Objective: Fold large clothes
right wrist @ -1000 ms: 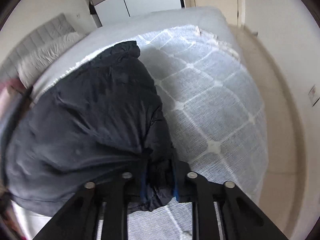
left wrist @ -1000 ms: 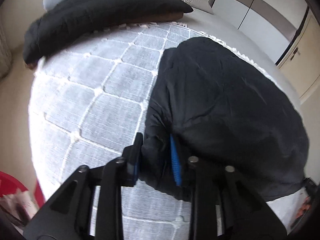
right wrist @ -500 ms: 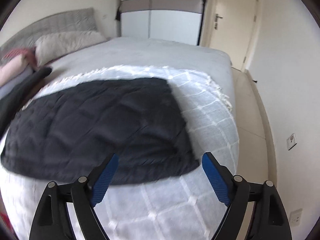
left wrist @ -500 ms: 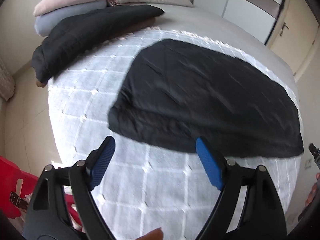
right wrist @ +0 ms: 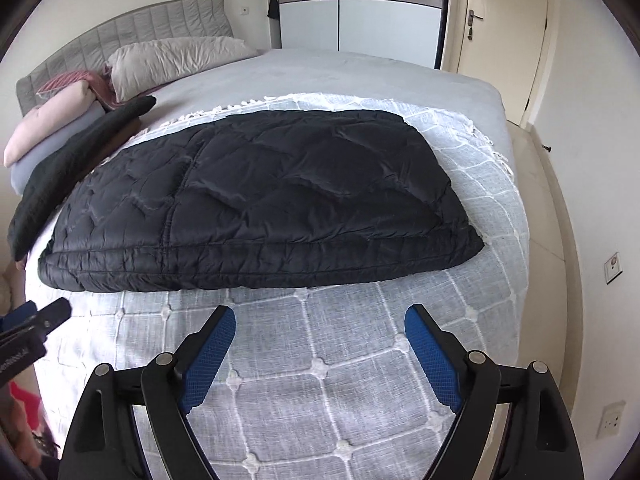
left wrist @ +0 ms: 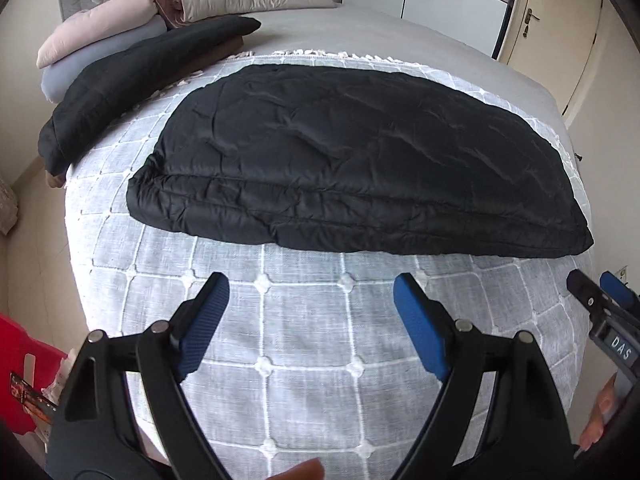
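A black quilted coat (left wrist: 352, 164) (right wrist: 260, 204) lies folded into a broad flat slab across the white checked bedspread (left wrist: 304, 344) (right wrist: 320, 364). Its thick doubled edge faces me. My left gripper (left wrist: 310, 286) hangs open above the bedspread, short of that edge, with nothing between its blue pads (left wrist: 204, 320). My right gripper (right wrist: 320, 318) is open too and empty, hovering near the coat's right half. Each gripper shows at the other view's side edge: the right gripper (left wrist: 600, 300), the left gripper (right wrist: 36, 320).
Another dark folded garment (left wrist: 132, 76) lies at the bed's left edge beside pink and pale blue bundles (left wrist: 100, 28) and a pillow (right wrist: 172, 60). A grey headboard (right wrist: 120, 28), wardrobe (right wrist: 360, 4) and door (right wrist: 500, 32) stand behind. Something red (left wrist: 20, 364) sits on the floor, left.
Both grippers, pinched on the coat's near edge a second ago, have let go, opened wide and drawn back and upward. The coat now lies flat and spread on the bedspread.
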A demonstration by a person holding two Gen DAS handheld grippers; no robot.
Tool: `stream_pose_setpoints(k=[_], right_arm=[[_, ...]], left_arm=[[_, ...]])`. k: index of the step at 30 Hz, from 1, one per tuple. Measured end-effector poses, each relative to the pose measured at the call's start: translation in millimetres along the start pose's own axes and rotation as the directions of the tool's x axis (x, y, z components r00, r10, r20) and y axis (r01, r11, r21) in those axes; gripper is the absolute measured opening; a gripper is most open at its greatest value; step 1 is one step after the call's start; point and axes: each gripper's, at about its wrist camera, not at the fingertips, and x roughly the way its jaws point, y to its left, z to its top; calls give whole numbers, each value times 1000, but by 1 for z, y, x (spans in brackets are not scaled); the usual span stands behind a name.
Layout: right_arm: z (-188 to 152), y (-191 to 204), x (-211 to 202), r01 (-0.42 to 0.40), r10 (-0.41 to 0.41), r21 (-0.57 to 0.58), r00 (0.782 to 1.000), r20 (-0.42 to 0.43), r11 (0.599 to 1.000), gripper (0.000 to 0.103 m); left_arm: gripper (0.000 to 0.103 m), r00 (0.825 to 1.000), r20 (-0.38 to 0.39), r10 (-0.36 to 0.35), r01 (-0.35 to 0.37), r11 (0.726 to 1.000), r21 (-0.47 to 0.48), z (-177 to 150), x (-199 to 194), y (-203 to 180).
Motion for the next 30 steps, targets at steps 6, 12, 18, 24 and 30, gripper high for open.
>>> stream_pose_setpoints(k=[6,12,18,24,30], right_arm=[[-5,0,9,3,-3,14,1000,-23,1000,88],[-7,8,7,-13,13,-2,1000,-16,1000,88],[-10,13,6,-27,26,-20,1000,-14,999,88],[-11,11,6,-26,26,-12,1000,-17,1000,88],[-12,12,7,-27,27,-16,999,-24,1000,88]], left_arm=[[84,1000,2,-13,13,1000,27,-4,1,-21],[84,999,-22,-26,27,998,59,-10,5,-39],[84,999,-28,-21,23,998,60,-12,7,-43],[84,1000,-25,-15,17,998,58,-13,6,-42],[84,1000,-24,-15,16,998,57,-14,5,-43]])
